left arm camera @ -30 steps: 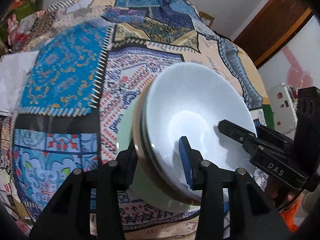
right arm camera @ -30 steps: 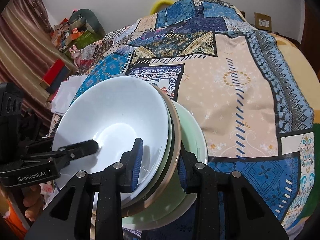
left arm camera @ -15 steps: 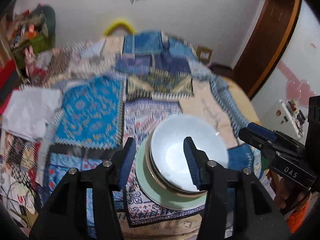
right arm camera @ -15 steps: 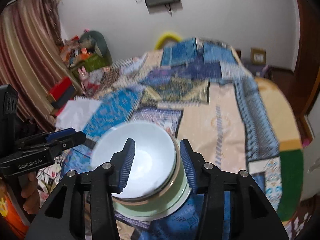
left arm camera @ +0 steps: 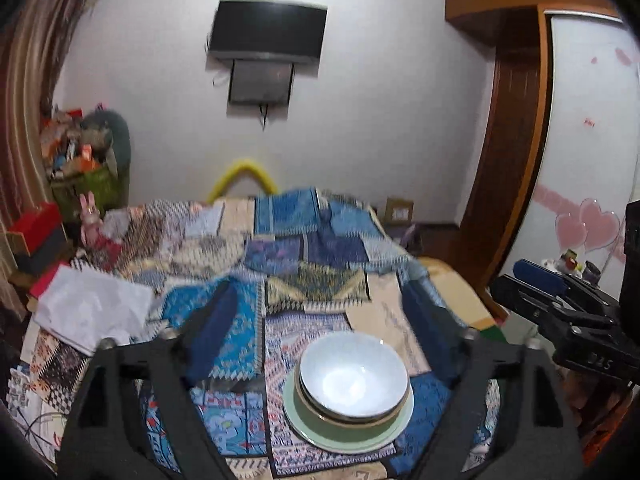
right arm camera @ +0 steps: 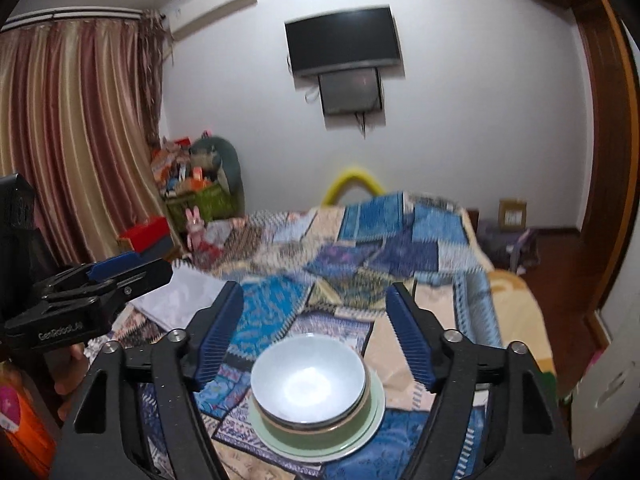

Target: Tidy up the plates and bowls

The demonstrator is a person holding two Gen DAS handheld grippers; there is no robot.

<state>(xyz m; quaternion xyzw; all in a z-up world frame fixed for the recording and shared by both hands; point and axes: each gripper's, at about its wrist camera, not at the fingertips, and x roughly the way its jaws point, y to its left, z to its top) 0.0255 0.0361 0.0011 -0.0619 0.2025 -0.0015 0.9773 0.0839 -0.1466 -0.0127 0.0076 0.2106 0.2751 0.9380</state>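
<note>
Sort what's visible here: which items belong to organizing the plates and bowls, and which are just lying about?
Job:
white bowl, top of stack
green bowl beneath
pale green plate at bottom

Lying about:
white cloth on patchwork cover
pink rabbit toy
red box

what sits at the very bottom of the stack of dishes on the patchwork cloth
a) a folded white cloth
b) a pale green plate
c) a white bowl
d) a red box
b) The pale green plate lies flat on the patchwork cloth, its rim showing all round under the nested bowls, with the white bowl on top.
</note>
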